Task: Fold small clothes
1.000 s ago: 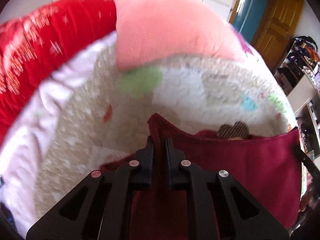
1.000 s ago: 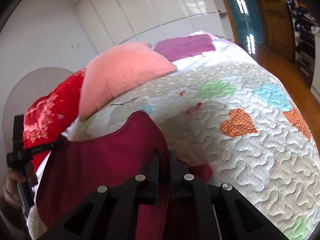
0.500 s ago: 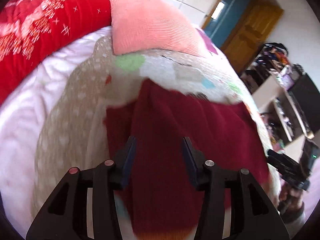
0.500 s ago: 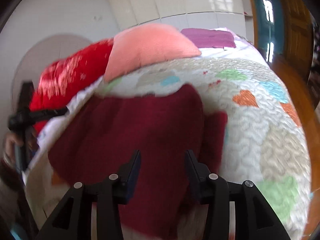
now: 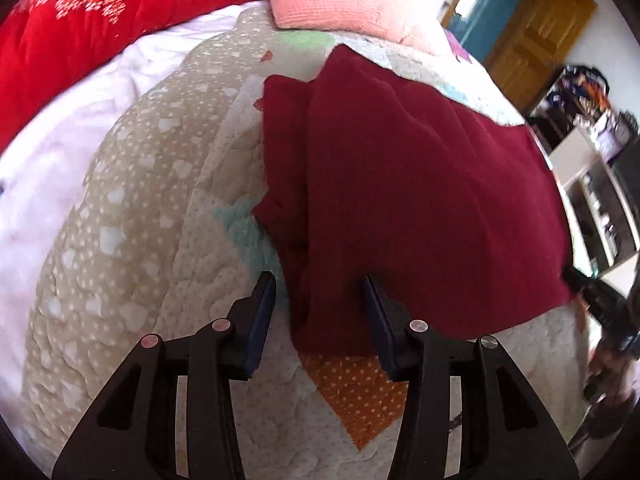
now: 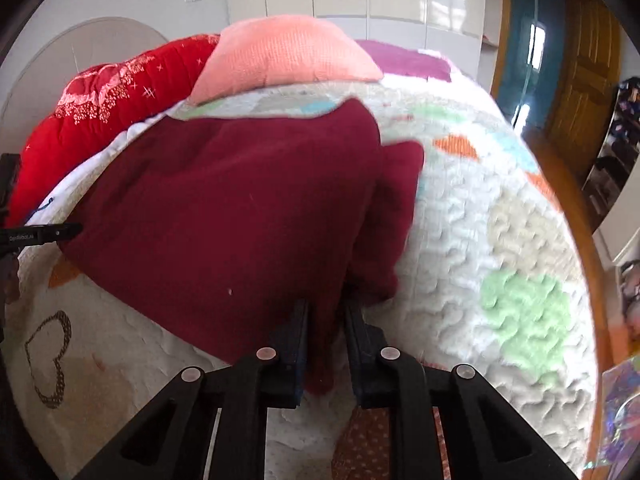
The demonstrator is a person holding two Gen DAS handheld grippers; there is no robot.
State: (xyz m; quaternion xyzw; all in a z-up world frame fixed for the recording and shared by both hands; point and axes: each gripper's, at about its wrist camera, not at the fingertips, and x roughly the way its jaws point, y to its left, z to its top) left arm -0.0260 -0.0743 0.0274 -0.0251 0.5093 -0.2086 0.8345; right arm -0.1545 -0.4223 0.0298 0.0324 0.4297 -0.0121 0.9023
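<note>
Quilted bed [image 5: 132, 216] under maroon garment [image 5: 420, 200]; left gripper [image 5: 320, 300] spread wide; right gripper [image 6: 326, 324] pinching hem, seen only in right view.

Matt maroon cloth garment [image 5: 420, 200] on puffy stitched quilt [image 5: 132, 208]; ribbed pink pillow [image 6: 284, 52]; glossy wooden door [image 5: 536, 32].

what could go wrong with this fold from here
The right tool looks closing on a corner of the maroon garment; pulling alone could drag the fold askew, since the left tool is open. A lower layer pokes out past the top one, so the next fold may come out uneven.
</note>
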